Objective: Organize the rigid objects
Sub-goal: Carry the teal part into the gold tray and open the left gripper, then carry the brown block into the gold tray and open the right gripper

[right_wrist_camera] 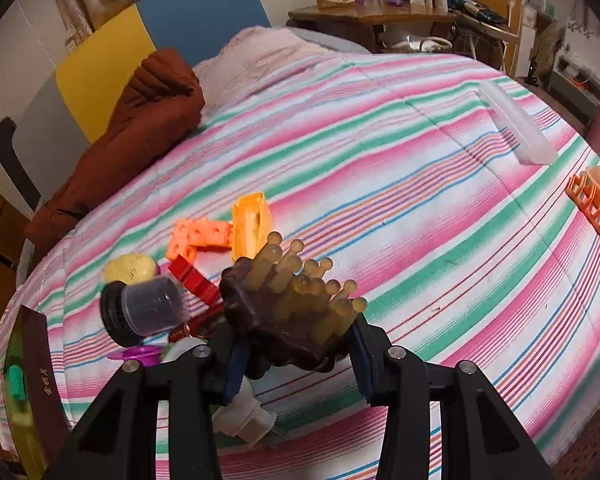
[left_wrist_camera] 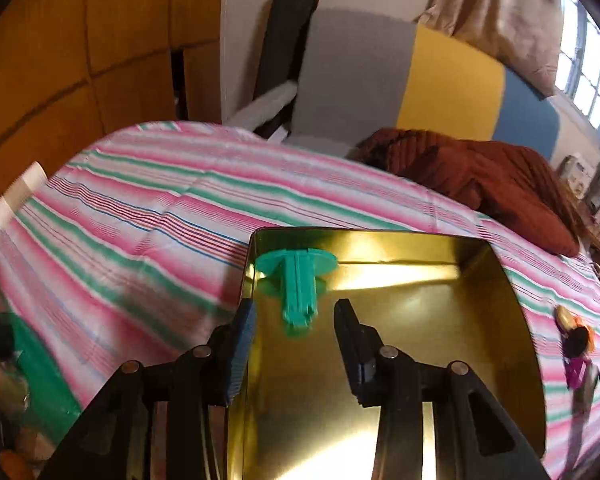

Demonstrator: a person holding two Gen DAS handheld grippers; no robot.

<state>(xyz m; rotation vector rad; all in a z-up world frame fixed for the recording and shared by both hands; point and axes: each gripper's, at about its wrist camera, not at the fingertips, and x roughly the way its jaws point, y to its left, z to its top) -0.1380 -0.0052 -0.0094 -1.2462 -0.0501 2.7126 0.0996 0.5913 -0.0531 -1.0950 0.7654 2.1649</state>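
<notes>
In the left wrist view a shiny gold metal tin lies open on the striped bed. A teal plastic spool sits in its far left corner, just beyond my left gripper, which is open and empty. In the right wrist view my right gripper is shut on a dark brown brush head with amber ball-tipped bristles, held above the bed. Behind it lie orange blocks, a yellow-orange piece, red blocks, a clear jar with a black lid and a yellow ball.
A rust-brown blanket is heaped at the head of the bed. A clear plastic box and an orange rack lie at the right. A purple spool and a white fitting lie near my right gripper.
</notes>
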